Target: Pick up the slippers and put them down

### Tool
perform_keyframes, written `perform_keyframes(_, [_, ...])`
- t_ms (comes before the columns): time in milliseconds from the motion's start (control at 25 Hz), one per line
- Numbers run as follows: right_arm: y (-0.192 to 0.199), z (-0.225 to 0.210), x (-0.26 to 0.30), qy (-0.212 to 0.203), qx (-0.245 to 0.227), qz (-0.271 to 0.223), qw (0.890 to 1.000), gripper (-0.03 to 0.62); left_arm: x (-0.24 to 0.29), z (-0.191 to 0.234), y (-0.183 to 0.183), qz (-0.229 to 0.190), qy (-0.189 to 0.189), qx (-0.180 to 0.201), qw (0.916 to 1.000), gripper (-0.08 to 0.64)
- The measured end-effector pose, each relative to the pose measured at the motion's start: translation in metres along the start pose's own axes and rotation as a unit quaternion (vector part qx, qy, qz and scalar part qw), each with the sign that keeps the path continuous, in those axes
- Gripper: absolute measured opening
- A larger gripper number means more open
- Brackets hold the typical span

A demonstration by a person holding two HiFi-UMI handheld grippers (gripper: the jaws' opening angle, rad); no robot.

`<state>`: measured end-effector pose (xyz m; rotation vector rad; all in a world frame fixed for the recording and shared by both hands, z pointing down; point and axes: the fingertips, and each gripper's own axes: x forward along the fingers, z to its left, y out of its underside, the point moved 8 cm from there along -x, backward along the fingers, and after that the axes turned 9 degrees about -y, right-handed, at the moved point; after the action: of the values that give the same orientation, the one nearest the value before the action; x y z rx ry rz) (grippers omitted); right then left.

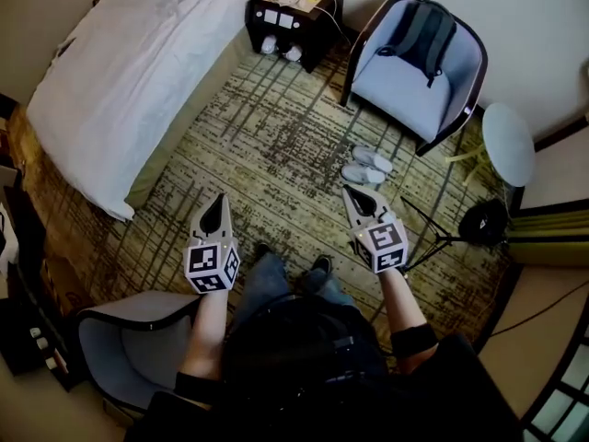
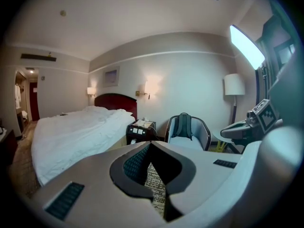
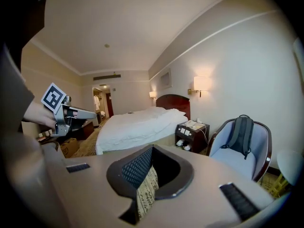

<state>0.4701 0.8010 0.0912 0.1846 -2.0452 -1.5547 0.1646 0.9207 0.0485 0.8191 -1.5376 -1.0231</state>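
A pair of white slippers (image 1: 366, 166) lies side by side on the patterned carpet, just in front of the blue armchair (image 1: 414, 72). My right gripper (image 1: 348, 190) is held in the air a little nearer than the slippers, jaws shut and empty. My left gripper (image 1: 219, 197) is further left over the carpet, also shut with nothing in it. In the left gripper view the closed jaws (image 2: 150, 144) point toward the bed and armchair, with the right gripper (image 2: 247, 127) at the side. The right gripper view shows its shut jaws (image 3: 152, 147); the slippers are hidden in both gripper views.
A white bed (image 1: 138, 72) fills the left. A black nightstand (image 1: 293, 7) with another pair of slippers (image 1: 281, 50) beneath stands at the back. A backpack (image 1: 423, 30) rests in the armchair. A round side table (image 1: 508, 143) and tripod (image 1: 442, 238) are right; a grey chair (image 1: 129, 339) is near left.
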Motion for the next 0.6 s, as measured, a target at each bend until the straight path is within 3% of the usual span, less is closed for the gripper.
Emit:
perform_keyframes(240, [-0.018, 0.021, 0.041, -0.012, -0.009, 0.007, 1.0, 0.003, 0.012, 0.039, -0.002, -0.001, -0.004, -0.008, 1.0, -0.012])
perform_keyframes(600, [-0.036, 0.037, 0.088, 0.004, -0.01, 0.013, 1.0, 0.003, 0.047, 0.085, -0.01, 0.002, 0.025, -0.003, 0.9997, -0.012])
